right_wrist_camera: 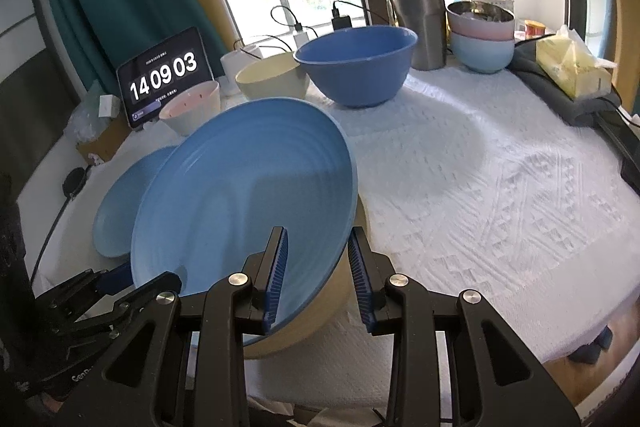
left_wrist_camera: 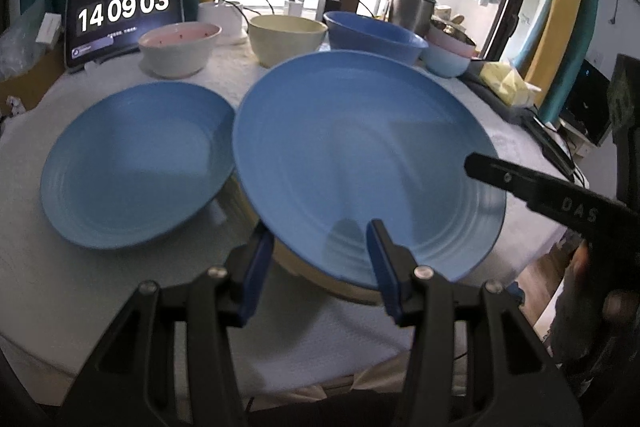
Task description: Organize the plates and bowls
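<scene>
A large blue plate [left_wrist_camera: 360, 147] [right_wrist_camera: 240, 195] rests on a beige dish [left_wrist_camera: 320, 279] [right_wrist_camera: 316, 311], and the pair is held tilted above the white cloth. My left gripper [left_wrist_camera: 320, 231] is shut on their near rim, one pad on top of the blue plate and one below the stack. My right gripper [right_wrist_camera: 318, 231] is shut on the rim further right, and one of its black fingers [left_wrist_camera: 520, 183] shows in the left wrist view. A second blue plate [left_wrist_camera: 136, 167] [right_wrist_camera: 120, 203] lies flat on the cloth to the left.
Along the back stand a pink-lined white bowl [left_wrist_camera: 180, 47] [right_wrist_camera: 192, 107], a beige bowl [left_wrist_camera: 286, 39] [right_wrist_camera: 272, 79], a dark blue bowl [left_wrist_camera: 372, 35] [right_wrist_camera: 356, 67] and stacked pastel bowls [left_wrist_camera: 448, 55] [right_wrist_camera: 480, 43]. A clock tablet [left_wrist_camera: 124, 15], a steel canister [right_wrist_camera: 420, 19] and a yellow tissue pack [right_wrist_camera: 572, 71] flank them.
</scene>
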`<state>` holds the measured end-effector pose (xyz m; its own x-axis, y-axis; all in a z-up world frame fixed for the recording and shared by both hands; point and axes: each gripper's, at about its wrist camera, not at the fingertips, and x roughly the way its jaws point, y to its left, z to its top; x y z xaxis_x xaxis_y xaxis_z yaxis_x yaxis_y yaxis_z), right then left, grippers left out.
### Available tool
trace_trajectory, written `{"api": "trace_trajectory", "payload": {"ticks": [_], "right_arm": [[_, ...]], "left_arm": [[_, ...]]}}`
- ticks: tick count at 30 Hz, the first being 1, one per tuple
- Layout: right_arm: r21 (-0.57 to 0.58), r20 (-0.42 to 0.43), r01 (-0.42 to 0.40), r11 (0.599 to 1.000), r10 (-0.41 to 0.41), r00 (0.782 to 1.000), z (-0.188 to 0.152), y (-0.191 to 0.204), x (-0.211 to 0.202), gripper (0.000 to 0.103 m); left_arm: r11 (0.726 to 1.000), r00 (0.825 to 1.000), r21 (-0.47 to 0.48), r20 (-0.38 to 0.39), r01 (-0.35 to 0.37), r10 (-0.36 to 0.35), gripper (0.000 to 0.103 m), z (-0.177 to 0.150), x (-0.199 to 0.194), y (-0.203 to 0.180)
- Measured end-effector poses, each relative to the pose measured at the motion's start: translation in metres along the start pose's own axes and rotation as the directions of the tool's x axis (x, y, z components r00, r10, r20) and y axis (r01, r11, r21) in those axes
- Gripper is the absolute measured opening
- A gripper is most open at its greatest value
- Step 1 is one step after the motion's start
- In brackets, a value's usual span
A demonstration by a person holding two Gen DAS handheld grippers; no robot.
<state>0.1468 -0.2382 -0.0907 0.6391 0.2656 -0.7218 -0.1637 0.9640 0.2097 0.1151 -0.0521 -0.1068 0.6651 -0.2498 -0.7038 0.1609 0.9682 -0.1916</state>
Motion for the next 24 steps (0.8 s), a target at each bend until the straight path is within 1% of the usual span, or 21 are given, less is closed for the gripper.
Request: {"api": "trace_trajectory", "payload": {"ticks": [5,7,8,10,13,15,20,24], "right_arm": [[0.015,-0.032,0.017,1.0,-0.017,0.999,-0.006,-0.008,0.008,0.034],[0.019,-0.038,0.031,0.999,-0.03,0.999,-0.007,-0.01,0.01,0.034],[0.018,-0.04,0.034,0.999,-0.034,0.999,-0.007,-0.011,0.01,0.034],[0.018,-0.039,0.032,0.999,-0.031,0.999,-0.008,-0.013,0.011,0.034],[0.013,-0.041,0.036,0.999,-0.036,0.999,-0.008,-0.013,0.013,0.034],[0.008,-0.051,0.034,0.999,-0.034,0.998,-0.01,-0.012,0.016,0.034],[-0.003,-0.058,0.043,0.999,-0.043,0.997,-0.011,-0.007,0.018,0.034],[0.004,-0.022,0.077,0.997,-0.077,0.997,-0.005,-0.008,0.011,0.034]], "left_arm": [[1.0,1.0,0.023,-0.014,0.001,-0.001,0.051,-0.001,-0.001,-0.006],[0.999,1.0,0.041,-0.019,-0.004,0.004,0.051,-0.002,-0.001,-0.008],[0.998,1.0,0.058,-0.019,-0.018,0.02,0.051,-0.003,-0.002,-0.009],[0.997,1.0,0.077,-0.017,-0.021,0.023,0.051,-0.005,-0.004,-0.011],[0.996,0.999,0.086,-0.021,-0.035,0.037,0.051,-0.007,-0.005,-0.01],[0.996,0.999,0.075,-0.026,-0.037,0.039,0.051,-0.008,-0.005,-0.006],[0.997,0.999,0.059,0.01,-0.044,0.043,0.051,-0.006,-0.013,0.002],[0.998,0.997,0.037,0.065,-0.051,0.048,0.051,0.0,-0.024,0.012]]}}
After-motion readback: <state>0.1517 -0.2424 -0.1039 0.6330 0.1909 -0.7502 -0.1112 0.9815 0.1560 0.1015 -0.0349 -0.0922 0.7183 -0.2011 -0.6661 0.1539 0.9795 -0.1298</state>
